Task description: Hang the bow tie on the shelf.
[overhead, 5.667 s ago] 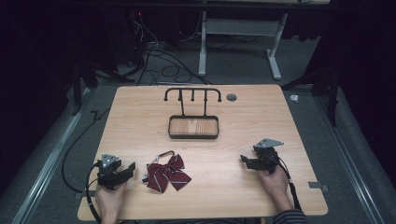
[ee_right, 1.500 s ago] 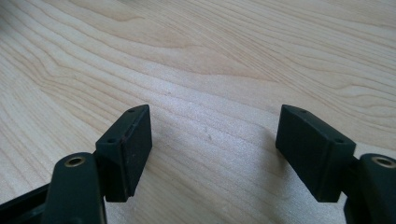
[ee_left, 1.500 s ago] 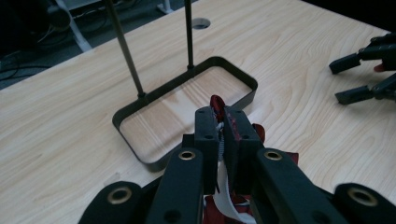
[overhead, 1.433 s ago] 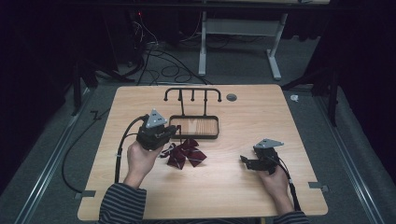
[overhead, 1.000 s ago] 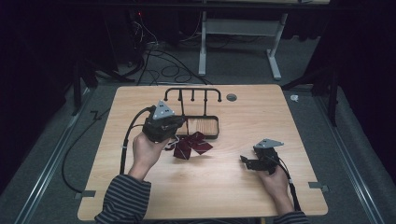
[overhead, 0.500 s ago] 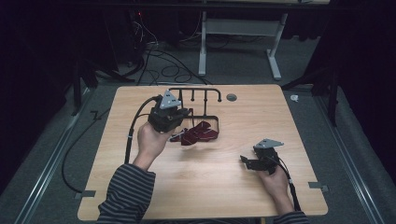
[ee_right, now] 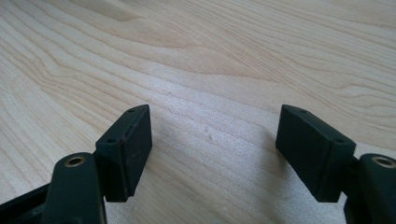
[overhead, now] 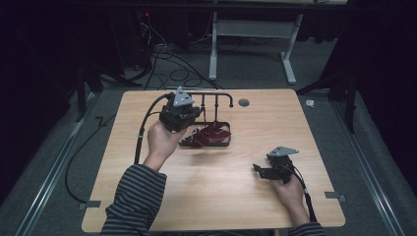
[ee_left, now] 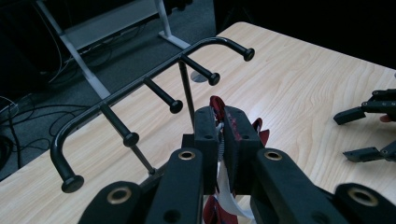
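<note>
With my left gripper [ee_left: 219, 140] pinching the dark red ribbon bow [overhead: 209, 135] above the black wire tray [overhead: 227, 142], I judge hooking it onto the black pegged rack [ee_left: 154, 91] comes next, while my right gripper [ee_right: 212, 154] rests spread.

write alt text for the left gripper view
The left gripper has its black jaws shut on a dark red bow tie, held just short of a black rack of pegs on a light wooden table.

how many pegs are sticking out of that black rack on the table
4, all in a row along the rack's top bar, seen in the left gripper view: one near its left bend, two in the middle, one by its right bend. None looks hidden.
</note>
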A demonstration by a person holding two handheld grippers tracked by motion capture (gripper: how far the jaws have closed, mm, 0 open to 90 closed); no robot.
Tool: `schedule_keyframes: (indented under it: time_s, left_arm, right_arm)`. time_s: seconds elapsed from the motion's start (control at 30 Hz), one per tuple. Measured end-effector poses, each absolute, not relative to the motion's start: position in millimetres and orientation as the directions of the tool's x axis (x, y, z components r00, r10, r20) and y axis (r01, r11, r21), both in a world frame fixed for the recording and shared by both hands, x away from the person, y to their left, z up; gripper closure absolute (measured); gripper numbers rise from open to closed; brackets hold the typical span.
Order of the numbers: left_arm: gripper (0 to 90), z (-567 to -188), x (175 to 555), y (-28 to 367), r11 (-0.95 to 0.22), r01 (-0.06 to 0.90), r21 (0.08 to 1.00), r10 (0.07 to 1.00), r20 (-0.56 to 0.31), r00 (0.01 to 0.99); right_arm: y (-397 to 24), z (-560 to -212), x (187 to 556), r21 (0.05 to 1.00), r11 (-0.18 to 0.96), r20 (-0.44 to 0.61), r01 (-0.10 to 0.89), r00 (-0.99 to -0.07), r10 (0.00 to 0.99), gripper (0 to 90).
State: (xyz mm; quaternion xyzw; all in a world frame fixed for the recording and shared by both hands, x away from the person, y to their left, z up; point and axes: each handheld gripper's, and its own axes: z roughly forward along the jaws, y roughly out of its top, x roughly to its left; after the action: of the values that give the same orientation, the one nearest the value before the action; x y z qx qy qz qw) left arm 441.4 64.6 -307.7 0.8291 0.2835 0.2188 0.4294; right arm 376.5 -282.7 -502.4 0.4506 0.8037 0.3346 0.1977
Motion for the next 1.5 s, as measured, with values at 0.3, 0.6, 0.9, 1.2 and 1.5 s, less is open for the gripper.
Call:
schedule_keyframes:
  time_s: [0.3, 0.6, 0.9, 1.2, 1.5]
  left_arm:
    - [84.7, -304, 449, 60, -0.472, 0.278, 0.836, 0.666, 0.132, 0.734]
    - [84.7, -307, 460, 55, -0.462, 0.294, 0.837, 0.675, 0.117, 0.729]
    - [84.7, -308, 474, 50, -0.447, 0.311, 0.838, 0.697, 0.108, 0.709]
    - [84.6, -309, 483, 50, -0.436, 0.321, 0.841, 0.715, 0.106, 0.692]
    - [84.5, -310, 492, 47, -0.433, 0.332, 0.838, 0.728, 0.108, 0.677]
  right_arm:
    - [-283, -502, 377, 0.716, 0.370, -0.016, 0.592, -0.515, 0.857, 28.3]
    - [-283, -502, 377, 0.716, 0.370, -0.016, 0.592, -0.515, 0.857, 28.3]
    - [-283, -502, 377, 0.716, 0.369, -0.016, 0.592, -0.515, 0.857, 28.3]
    - [-283, -502, 377, 0.716, 0.369, -0.016, 0.592, -0.515, 0.857, 28.3]
    - [-283, -502, 377, 0.716, 0.370, -0.016, 0.591, -0.516, 0.857, 28.3]
